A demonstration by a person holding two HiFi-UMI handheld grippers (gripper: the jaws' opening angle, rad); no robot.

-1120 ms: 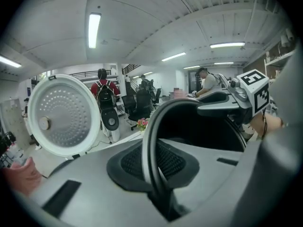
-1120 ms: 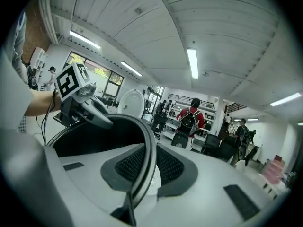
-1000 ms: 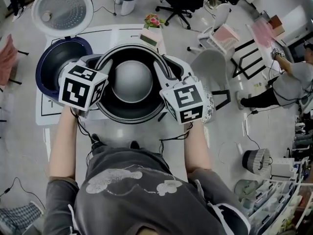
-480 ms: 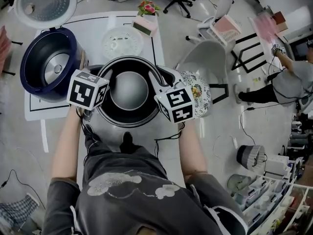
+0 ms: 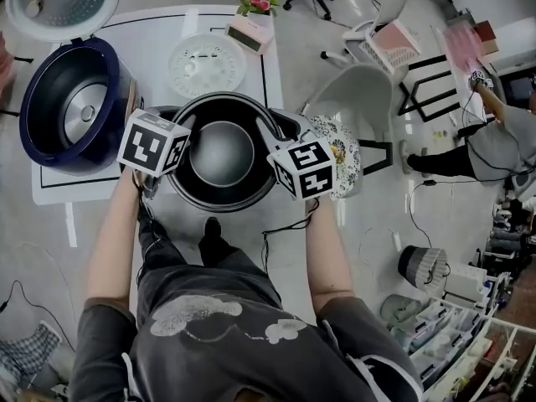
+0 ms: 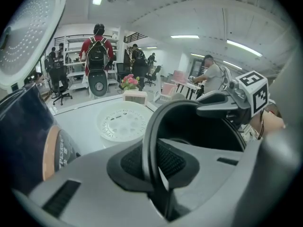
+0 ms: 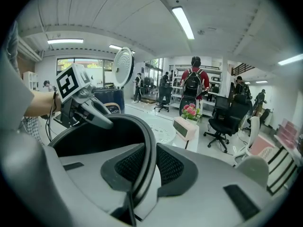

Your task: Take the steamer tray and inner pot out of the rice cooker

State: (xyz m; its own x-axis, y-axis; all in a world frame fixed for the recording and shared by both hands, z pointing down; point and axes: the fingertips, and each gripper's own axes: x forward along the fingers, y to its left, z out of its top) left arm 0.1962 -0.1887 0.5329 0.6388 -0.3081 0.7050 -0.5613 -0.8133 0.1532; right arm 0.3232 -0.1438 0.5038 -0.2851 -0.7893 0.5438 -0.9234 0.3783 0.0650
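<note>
Both bare forearms reach straight forward from the body, each gripper angled forward and down. The left gripper (image 6: pixel 151 162) is clamped on the left rim of the dark inner pot (image 5: pixel 222 153), and the right gripper (image 7: pixel 144 167) on the opposite rim. The pot hangs level between them at the table's (image 5: pixel 159 32) near edge, just right of the open navy rice cooker (image 5: pixel 71 103). The white steamer tray (image 5: pixel 207 64) lies on the table beyond the pot.
</note>
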